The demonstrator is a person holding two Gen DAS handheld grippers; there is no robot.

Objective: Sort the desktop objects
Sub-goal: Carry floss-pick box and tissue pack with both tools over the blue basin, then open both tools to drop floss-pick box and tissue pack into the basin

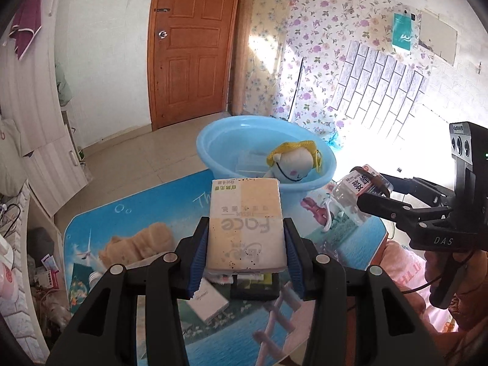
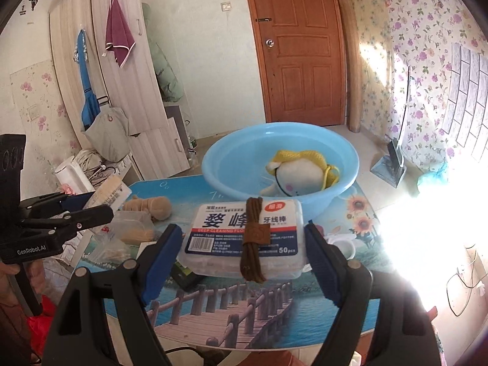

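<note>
My left gripper [image 1: 245, 238] is shut on a tissue pack [image 1: 245, 222] and holds it above the table. My right gripper [image 2: 244, 244] is shut on a clear floss-pick box [image 2: 244, 238] with a brown cord bundle [image 2: 252, 241] lying across its lid. In the left wrist view the right gripper [image 1: 373, 187] shows at right with the floss-pick box [image 1: 350, 195]. The left gripper [image 2: 91, 204] shows at left in the right wrist view. A blue basin [image 1: 219, 146] [image 2: 308, 140] at the table's far side holds a white doll with yellow hair [image 1: 294, 163] [image 2: 300, 170].
A tan plush toy [image 1: 137, 244] [image 2: 149, 206], a white card box [image 1: 207, 302], a dark flat item [image 1: 253, 286], plastic bags with small items [image 2: 128, 235] and a white cup [image 2: 343, 244] lie on the picture-printed table [image 2: 244, 311]. A cabinet stands to the left.
</note>
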